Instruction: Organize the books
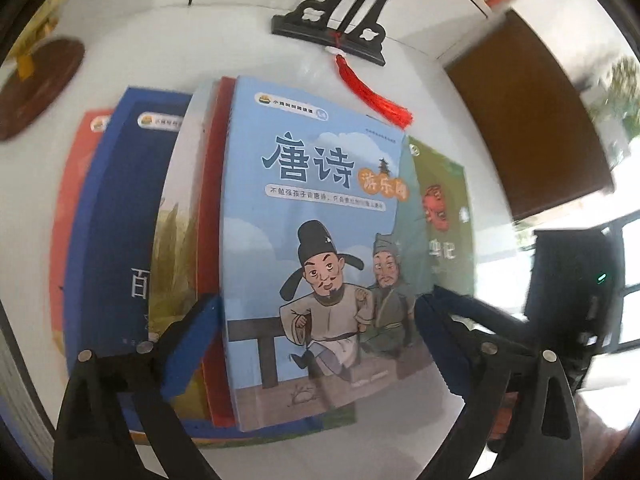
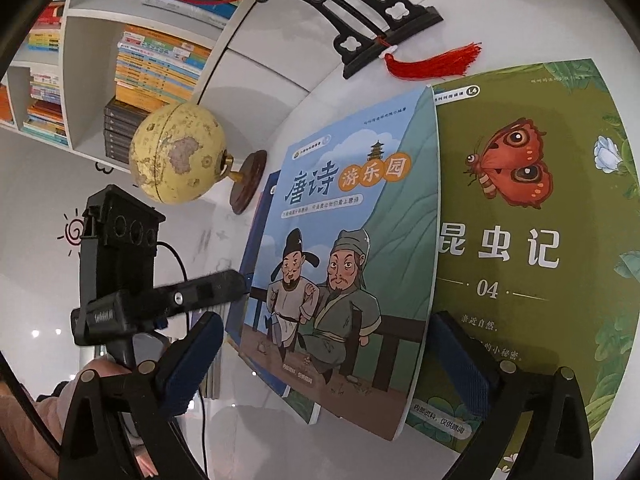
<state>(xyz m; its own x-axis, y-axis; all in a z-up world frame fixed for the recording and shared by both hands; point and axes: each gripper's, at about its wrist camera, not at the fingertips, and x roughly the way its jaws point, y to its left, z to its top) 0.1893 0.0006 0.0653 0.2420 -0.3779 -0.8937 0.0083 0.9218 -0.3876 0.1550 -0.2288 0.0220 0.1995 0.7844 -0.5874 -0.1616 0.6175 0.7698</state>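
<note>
A: Both grippers wide open, nothing held: left gripper [image 1: 316,322] and right gripper [image 2: 324,350] each straddle the light-blue book [image 1: 316,208] without pressing it. It tops a skewed pile on the white table [image 1: 120,56].

B: Risk: it slides off, or the jaws snag the green book [image 2: 520,220]. Titles: 唐诗游乐园; 昆虫记 04, L4.

glossy paper book covers [image 1: 316,208], dark wooden stand [image 1: 332,32]
</note>
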